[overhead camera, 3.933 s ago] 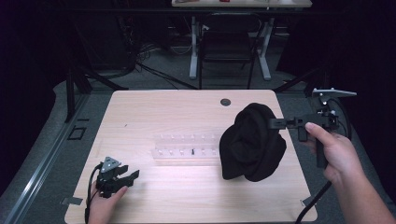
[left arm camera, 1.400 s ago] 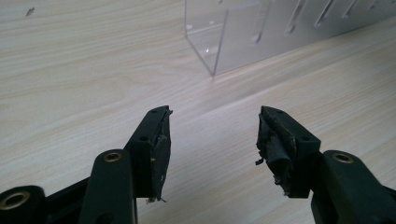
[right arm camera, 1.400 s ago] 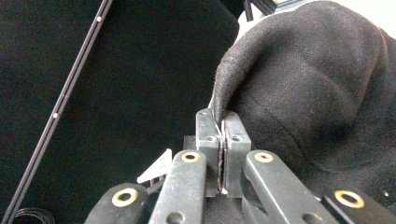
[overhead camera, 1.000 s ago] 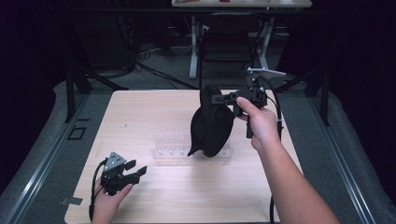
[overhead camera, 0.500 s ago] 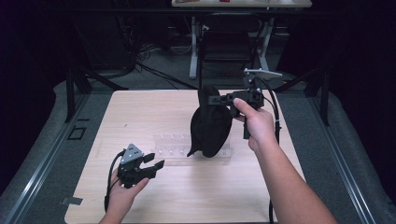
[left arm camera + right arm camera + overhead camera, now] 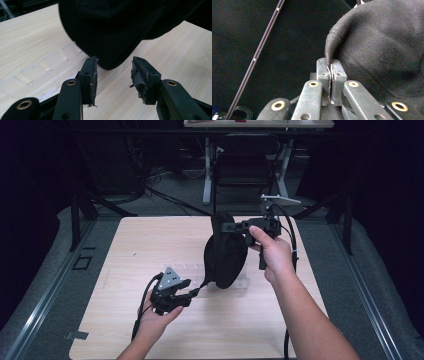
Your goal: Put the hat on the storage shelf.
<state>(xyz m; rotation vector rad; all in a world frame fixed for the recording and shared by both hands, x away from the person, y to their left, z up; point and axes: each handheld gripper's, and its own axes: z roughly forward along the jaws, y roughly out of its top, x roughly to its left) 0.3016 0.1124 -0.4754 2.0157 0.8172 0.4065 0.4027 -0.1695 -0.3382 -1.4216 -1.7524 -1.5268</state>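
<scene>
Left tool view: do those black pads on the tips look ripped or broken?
Yes. The pads on the left tool look worn: frayed, with ragged bits peeling off their edges. Its jaws have just been closing with nothing between them yet, beside the low end of the black cloth hanging over the table.

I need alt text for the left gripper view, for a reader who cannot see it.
A hanging black cloth fills the top of the view, its lowest fold just beyond the open jaws of the left hand-held gripper, which have just been closing with nothing pinched yet. Below lie a light wooden table and a clear plastic tray.
</scene>
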